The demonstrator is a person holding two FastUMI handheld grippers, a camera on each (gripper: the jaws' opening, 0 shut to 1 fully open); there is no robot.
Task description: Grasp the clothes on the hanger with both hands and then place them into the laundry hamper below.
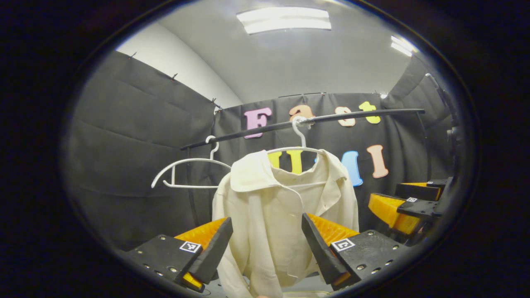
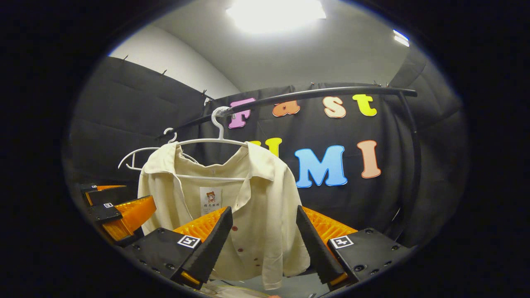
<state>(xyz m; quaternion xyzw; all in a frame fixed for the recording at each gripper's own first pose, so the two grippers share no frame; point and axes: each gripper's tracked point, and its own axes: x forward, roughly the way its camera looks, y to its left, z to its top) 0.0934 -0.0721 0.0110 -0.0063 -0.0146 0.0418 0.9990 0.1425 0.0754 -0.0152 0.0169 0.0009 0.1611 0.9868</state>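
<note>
Both wide-open claws, left gripper [image 1: 265,244] and right gripper [image 2: 263,242], faced the cream collared shirt [image 1: 281,215] ahead (ungrasped), framing it for a two-sided grasp.

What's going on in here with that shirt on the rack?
A person holds a two-finger gripper in each hand, both aimed at a cream shirt that hangs on a white hanger from a black rail. The left gripper and the right gripper are both open, with the shirt seen between the fingers but not yet gripped. An empty white hanger hangs beside it. The shirt is still on its hanger, so nothing has gone toward the hamper yet.
</note>
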